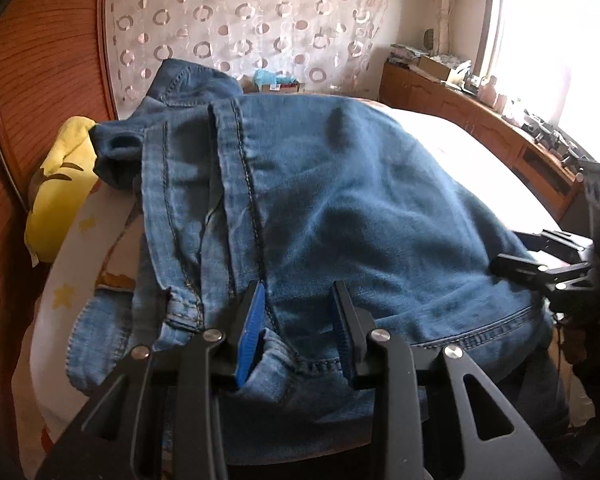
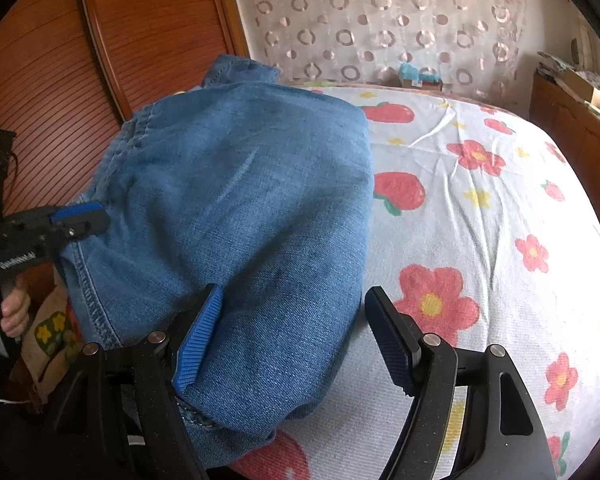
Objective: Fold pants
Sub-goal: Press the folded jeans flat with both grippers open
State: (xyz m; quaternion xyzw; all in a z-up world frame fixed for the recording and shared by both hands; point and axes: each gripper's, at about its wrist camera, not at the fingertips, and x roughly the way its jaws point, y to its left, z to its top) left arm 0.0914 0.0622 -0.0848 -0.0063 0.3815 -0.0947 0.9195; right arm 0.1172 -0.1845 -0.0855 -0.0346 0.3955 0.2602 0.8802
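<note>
bedding comes first: a bed (image 2: 480, 208) under a white sheet printed with red flowers and strawberries fills the right wrist view, with a ribbed wooden headboard (image 2: 148, 28) behind it and a sheer curtain (image 2: 380, 20) with ring patterns at the far side. blue denim pants (image 2: 240, 208) lie folded in a thick bundle on the bed's left part, seams and a hem showing in the left wrist view. a yellow pillow (image 1: 60, 184) sits just beside the pants near the headboard. left gripper (image 1: 300, 320) has its fingers spread, resting on the denim at a stitched seam without pinching it. right gripper (image 2: 296, 332) is spread wide too, one blue pad touching the bundle's near edge, the other over bare sheet.
</note>
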